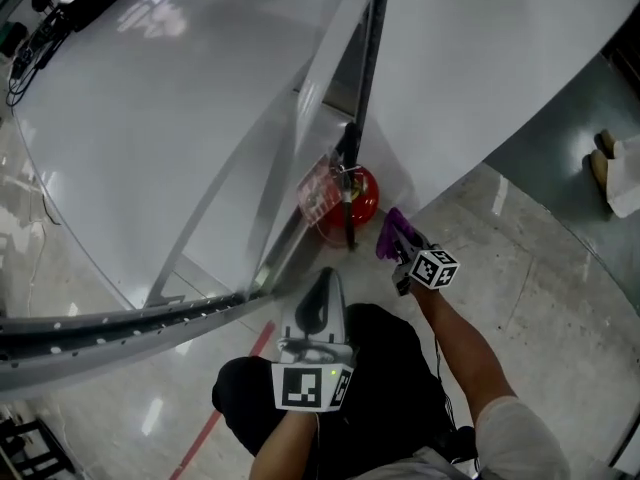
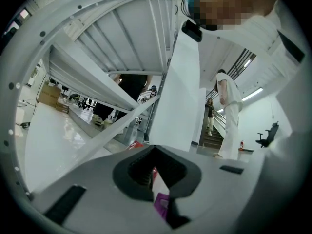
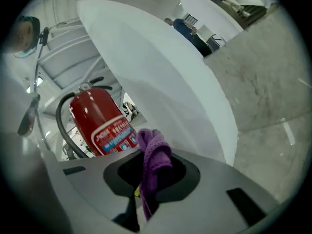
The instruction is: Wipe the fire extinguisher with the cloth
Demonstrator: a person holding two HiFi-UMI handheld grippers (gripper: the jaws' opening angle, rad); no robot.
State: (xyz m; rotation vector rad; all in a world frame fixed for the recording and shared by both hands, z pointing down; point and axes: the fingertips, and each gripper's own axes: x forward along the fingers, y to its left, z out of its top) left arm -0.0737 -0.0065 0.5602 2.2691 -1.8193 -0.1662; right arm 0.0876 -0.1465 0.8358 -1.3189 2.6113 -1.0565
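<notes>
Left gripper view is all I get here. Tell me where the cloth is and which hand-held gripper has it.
Observer: The purple cloth is clamped in the right hand-held gripper, bunched up above its jaws.
Operator: Now place the fire extinguisher for me.
Observer: The red fire extinguisher stands on the floor at the foot of the white frame.
Operator: Give me the cloth's position against it.
Observer: In the head view the cloth sits just right of the extinguisher, close to it; contact can't be confirmed.
</notes>
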